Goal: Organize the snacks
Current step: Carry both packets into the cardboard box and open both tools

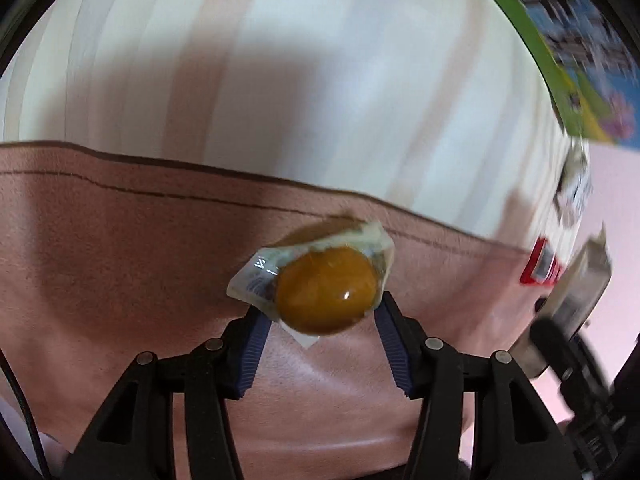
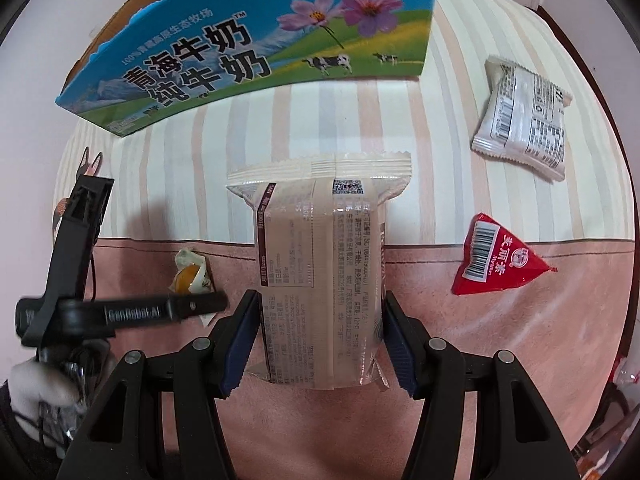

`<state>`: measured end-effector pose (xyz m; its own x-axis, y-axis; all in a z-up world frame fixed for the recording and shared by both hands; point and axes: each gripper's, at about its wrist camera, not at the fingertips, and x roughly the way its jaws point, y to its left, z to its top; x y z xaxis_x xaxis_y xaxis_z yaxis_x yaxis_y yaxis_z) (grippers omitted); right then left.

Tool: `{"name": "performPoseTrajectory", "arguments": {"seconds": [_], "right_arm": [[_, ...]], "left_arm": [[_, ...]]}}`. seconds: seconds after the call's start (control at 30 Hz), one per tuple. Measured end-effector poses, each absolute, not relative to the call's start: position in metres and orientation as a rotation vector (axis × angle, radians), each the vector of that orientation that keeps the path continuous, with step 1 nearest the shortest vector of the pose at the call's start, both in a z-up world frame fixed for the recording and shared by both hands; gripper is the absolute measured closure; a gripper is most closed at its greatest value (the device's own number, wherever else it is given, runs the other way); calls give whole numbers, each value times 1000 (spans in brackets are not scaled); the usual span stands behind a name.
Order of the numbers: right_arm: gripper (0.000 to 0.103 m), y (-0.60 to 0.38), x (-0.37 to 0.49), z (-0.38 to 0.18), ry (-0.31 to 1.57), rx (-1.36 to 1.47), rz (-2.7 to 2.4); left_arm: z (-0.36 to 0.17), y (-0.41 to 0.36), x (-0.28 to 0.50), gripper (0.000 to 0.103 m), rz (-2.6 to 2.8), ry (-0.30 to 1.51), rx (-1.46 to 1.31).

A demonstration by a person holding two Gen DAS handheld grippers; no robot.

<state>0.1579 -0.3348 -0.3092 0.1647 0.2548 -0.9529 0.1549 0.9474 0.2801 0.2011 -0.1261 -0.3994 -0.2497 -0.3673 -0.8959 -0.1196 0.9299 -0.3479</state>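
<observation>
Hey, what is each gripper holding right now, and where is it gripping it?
The right gripper clamps the clear rectangular snack packet across its lower sides. The left gripper pinches the clear-wrapped orange candy by its sides.

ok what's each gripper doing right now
left gripper: closed on the small wrapped orange candy.
right gripper: closed on the clear snack packet, lifted off the cloth.

Between my right gripper's (image 2: pixel 320 336) jaws sits a snack packet (image 2: pixel 320 264). My left gripper (image 1: pixel 318 312) clamps a small wrapped candy (image 1: pixel 320 284) — left of the packet. Behind both stands a milk carton box (image 2: pixel 256 40); to the right lie a triangular sachet (image 2: pixel 496 264) and, farther back, another packet (image 2: pixel 524 120) — all on the cloth (image 2: pixel 520 340).
</observation>
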Motion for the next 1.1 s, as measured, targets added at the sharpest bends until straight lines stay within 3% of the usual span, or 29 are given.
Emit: {"name": "performPoseTrajectory", "arguments": {"seconds": [0.17,0.63,0.87,1.1], "right_arm": [[41,-333,155,-317,1429,359,74],[41,-319,155,-313,1412,343,104],[41,-325,155,-270,1328,361,145],[41,-345,182,-179,1130,391,184]], "left_arm": [[-403,-113,203,54,-216,1812,-452],[-355,-129,180,57,-278,1708,-203],[-273,-136,179,57,-374,1541,-199],[-163,-146,220,57,-493,1314,-211]]}}
